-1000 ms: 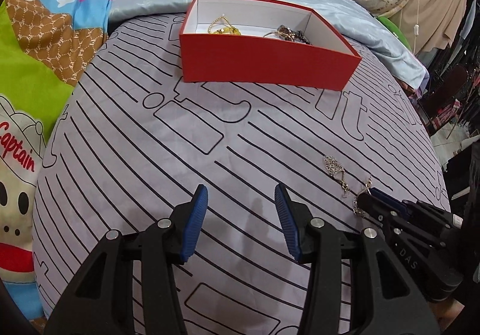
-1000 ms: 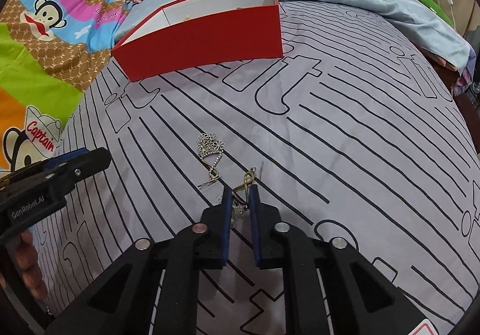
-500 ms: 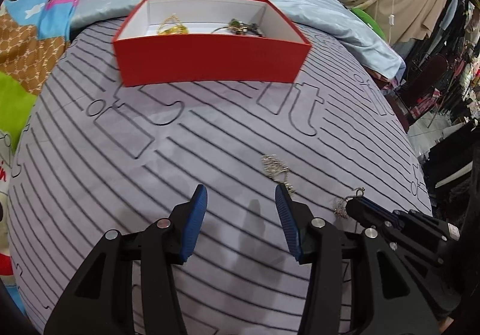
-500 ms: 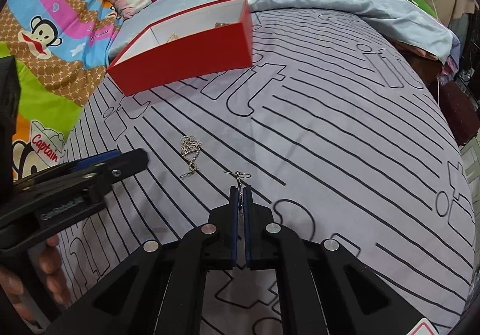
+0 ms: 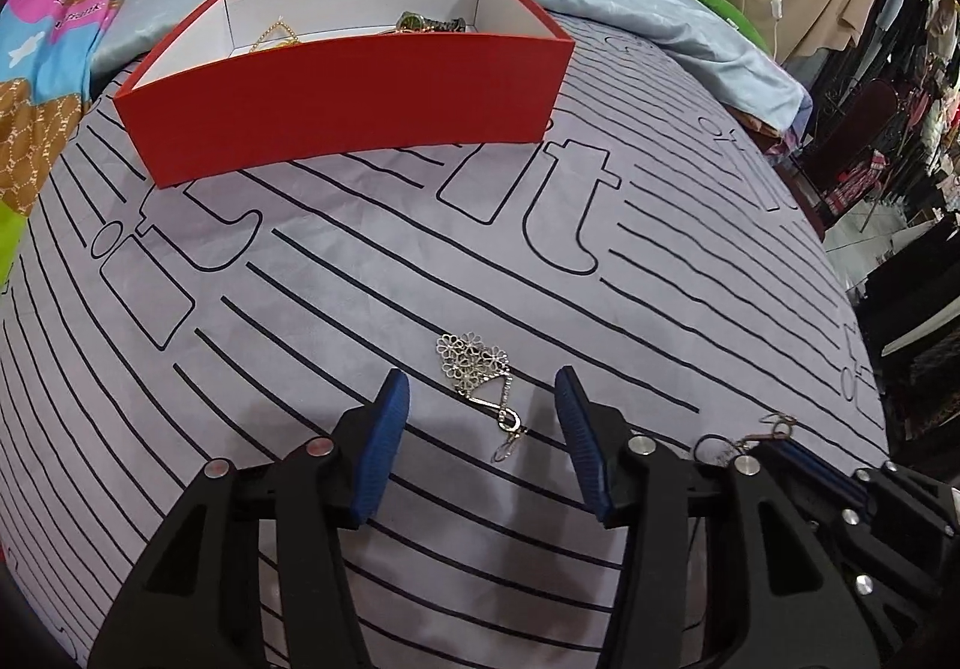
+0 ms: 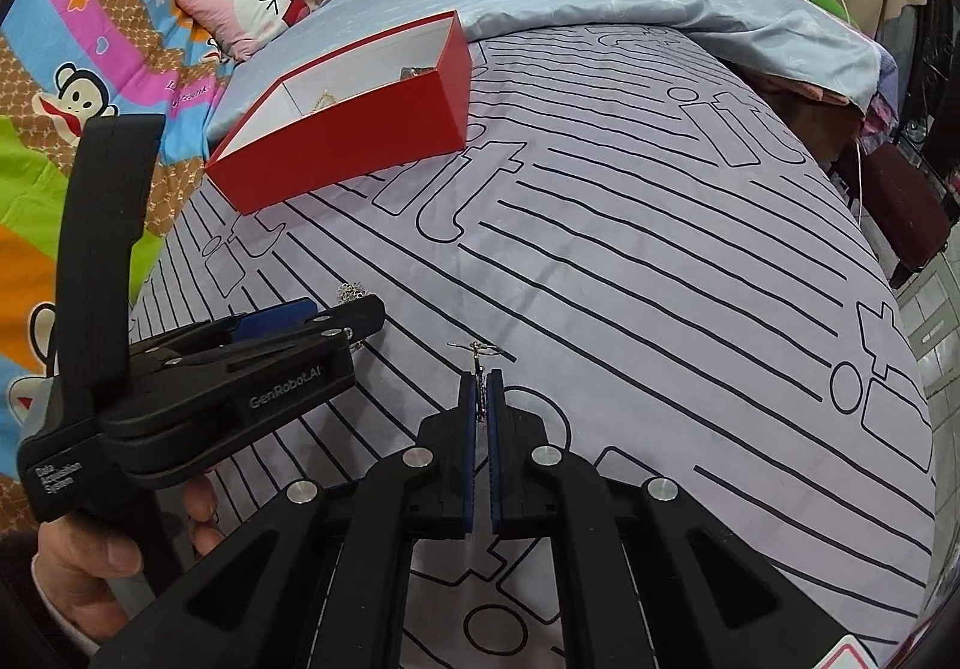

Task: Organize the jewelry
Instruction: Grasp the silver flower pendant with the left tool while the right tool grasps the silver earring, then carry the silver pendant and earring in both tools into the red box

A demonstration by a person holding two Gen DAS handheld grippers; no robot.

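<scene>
Left wrist view, straight down at the striped bedsheet [image 5: 300, 309]: caught the left gripper [image 5: 481, 378] about half open and closing in, with the silver flower earring [image 5: 474, 360] lying flat right between the blue pads [image 5: 384, 429], low in the middle of the frame. No contact yet though, so nothing actually held on that side. Lined up that way probably to pinch the dangly bit from both sides without dragging it over the fabric.

Over on the right wrist view, found the right gripper [image 6: 480, 378] clamped fully shut on the matching hook earring [image 6: 478, 354], wire hook poking out past the fingertips at lower centre, lifted clear of the sheet. Pinched that tight because thin wire slips out of anything looser, presumably.

Spotted the red box [image 5: 336, 99] sitting at the upper left, well apart from both earrings, lid off, already holding a gold chain [image 5: 276, 36] and a watch [image 5: 420, 21]. Looked like the obvious drop-off for the pair. Couldn't tell if the box had dividers.
</scene>
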